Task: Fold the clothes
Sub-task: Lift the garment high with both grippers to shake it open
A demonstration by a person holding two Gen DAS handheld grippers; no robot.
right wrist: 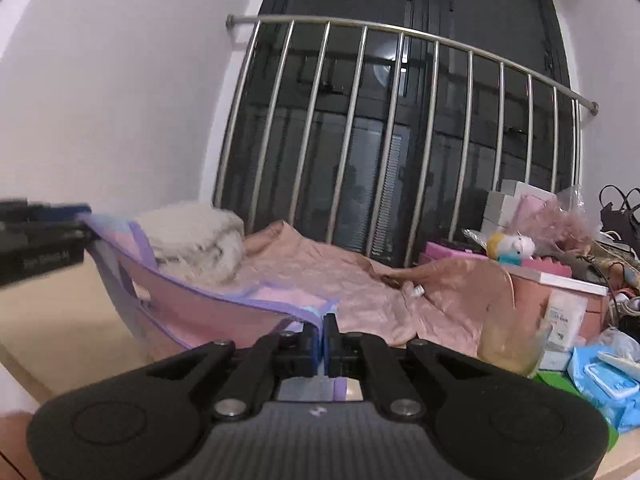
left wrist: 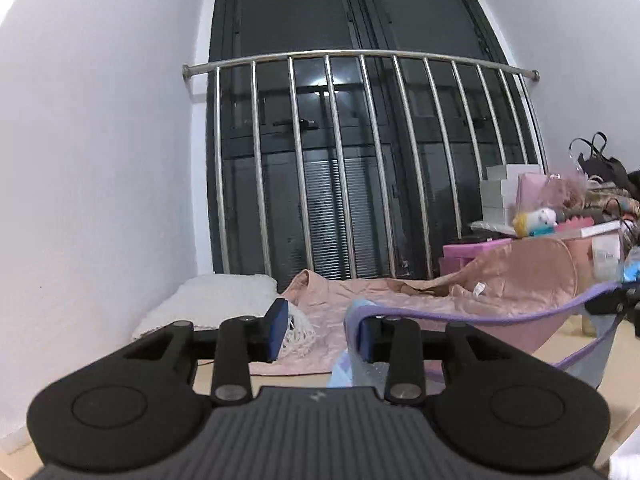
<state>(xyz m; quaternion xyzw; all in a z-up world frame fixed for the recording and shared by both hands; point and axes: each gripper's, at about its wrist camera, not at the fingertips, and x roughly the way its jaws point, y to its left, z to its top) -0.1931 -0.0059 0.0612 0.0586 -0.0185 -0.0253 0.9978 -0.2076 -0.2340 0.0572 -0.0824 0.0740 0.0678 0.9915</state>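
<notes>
Right gripper (right wrist: 323,334): fingers clenching the purple-edged pink garment (right wrist: 208,304). Left gripper (left wrist: 322,330): fingers gaping, garment edge lying against the right finger. Garment hanging stretched between both above the desk (right wrist: 48,312); peach cloth (right wrist: 340,280) and white blanket (right wrist: 196,236) lying behind.

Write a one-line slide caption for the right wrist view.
Right gripper shut on purple-trimmed pink garment, stretched toward left gripper.
</notes>
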